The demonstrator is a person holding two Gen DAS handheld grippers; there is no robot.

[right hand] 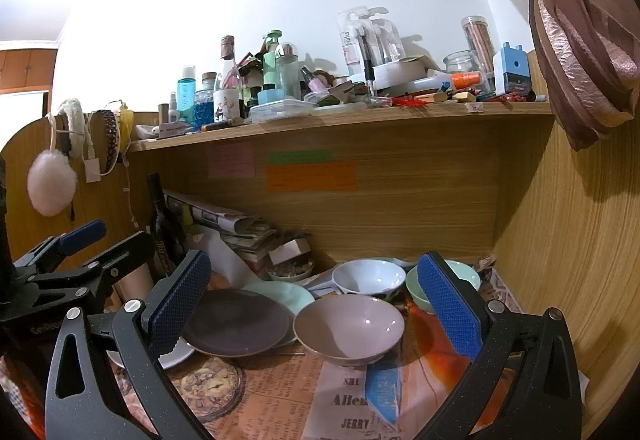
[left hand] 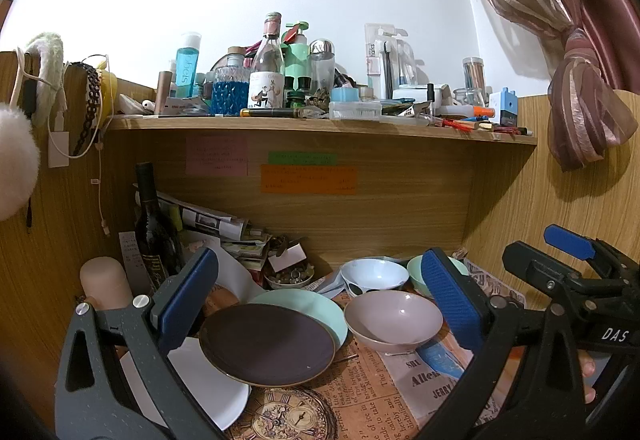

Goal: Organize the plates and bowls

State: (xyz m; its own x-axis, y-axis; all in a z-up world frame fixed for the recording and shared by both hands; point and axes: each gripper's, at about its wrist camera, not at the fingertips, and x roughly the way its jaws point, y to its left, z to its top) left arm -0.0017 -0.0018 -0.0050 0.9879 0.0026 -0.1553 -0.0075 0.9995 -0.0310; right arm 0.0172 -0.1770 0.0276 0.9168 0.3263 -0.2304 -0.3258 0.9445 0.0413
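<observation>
Dark brown and gold-rimmed, a plate (left hand: pixel 267 344) is seen in the left wrist view lapping over a mint plate (left hand: pixel 316 306), with a white plate (left hand: pixel 208 392) below and a mauve bowl (left hand: pixel 394 320) just beside. The left gripper (left hand: pixel 320 304) is spread wide, nothing gripped. "Allen" and "JERRY" are read on the newsprint mat (left hand: pixel 376 400); "DAS" is printed on the right gripper (right hand: pixel 316 304), whose jaws gape empty. The right wrist view alone shows a cabinet (right hand: pixel 24 70), possibly wooden.
</observation>
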